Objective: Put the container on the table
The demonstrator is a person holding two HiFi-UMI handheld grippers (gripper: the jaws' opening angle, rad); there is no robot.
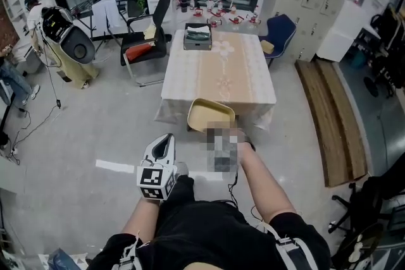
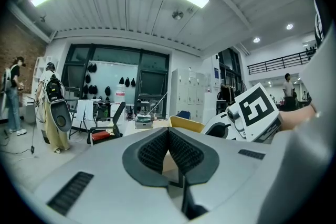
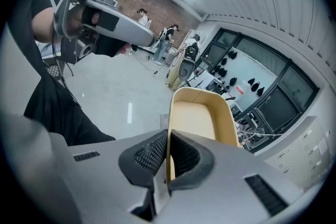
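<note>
A shallow yellow container (image 1: pixel 211 116) hangs in the air just before the near edge of the cloth-covered table (image 1: pixel 218 66). My right gripper (image 1: pixel 221 136) is shut on its near rim; a mosaic patch hides most of that gripper in the head view. In the right gripper view the jaws (image 3: pixel 168 136) pinch the thin rim of the container (image 3: pixel 202 118), which stretches away ahead. My left gripper (image 1: pixel 166 139) is held lower left, shut with nothing in it, pads together (image 2: pixel 169 131). It is apart from the container (image 2: pixel 185 123).
A grey box (image 1: pixel 197 36) sits at the table's far end. A black office chair (image 1: pixel 145 41) stands at the table's left and a blue chair (image 1: pixel 278 31) at its far right. Wooden boards (image 1: pixel 329 117) lie on the floor to the right. People stand far left.
</note>
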